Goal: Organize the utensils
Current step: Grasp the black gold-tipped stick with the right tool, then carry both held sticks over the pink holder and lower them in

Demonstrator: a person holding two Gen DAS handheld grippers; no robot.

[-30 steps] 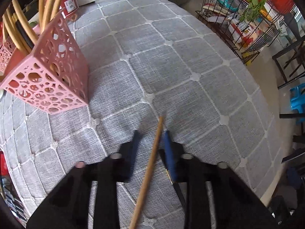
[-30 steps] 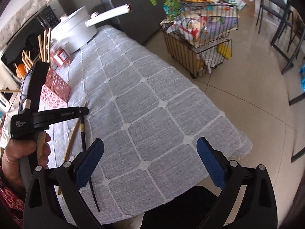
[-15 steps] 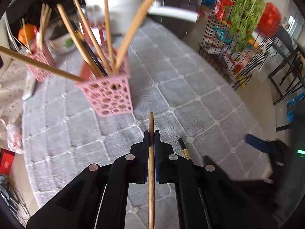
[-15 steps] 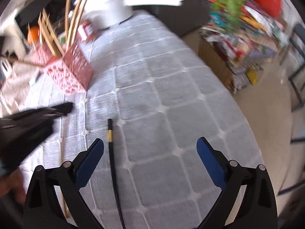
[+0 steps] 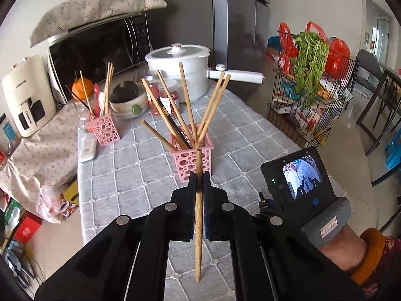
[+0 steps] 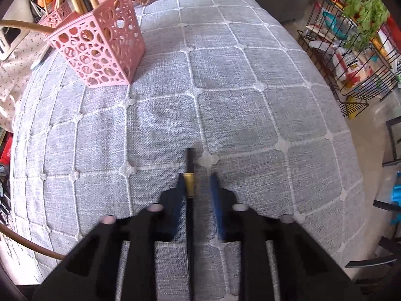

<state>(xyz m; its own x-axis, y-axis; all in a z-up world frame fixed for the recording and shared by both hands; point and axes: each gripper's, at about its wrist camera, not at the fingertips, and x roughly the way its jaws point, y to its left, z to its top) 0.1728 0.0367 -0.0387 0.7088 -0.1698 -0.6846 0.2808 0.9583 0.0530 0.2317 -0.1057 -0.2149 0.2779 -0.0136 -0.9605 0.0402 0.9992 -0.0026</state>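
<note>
My left gripper [image 5: 199,179] is shut on a wooden chopstick [image 5: 198,215] and holds it lifted above the table, in front of a pink perforated holder [image 5: 191,161] that holds several chopsticks. In the right wrist view the same holder [image 6: 100,50] stands at the upper left. My right gripper [image 6: 196,181] is low over the grey tablecloth [image 6: 238,87]. Its jaws are partly closed, with a black chopstick with a gold band [image 6: 189,183] lying between them; a gap shows on the right side.
A second pink holder [image 5: 102,129] with chopsticks stands further back left. A white pot [image 5: 181,69], jars, a bowl [image 5: 127,100], a microwave [image 5: 97,47] and a white appliance [image 5: 27,95] crowd the back. A wire rack [image 5: 310,97] stands right of the table.
My left gripper has lifted the wooden chopstick and tilted up towards the holder. My right gripper has come down around the black chopstick and its jaws have narrowed from wide open.
</note>
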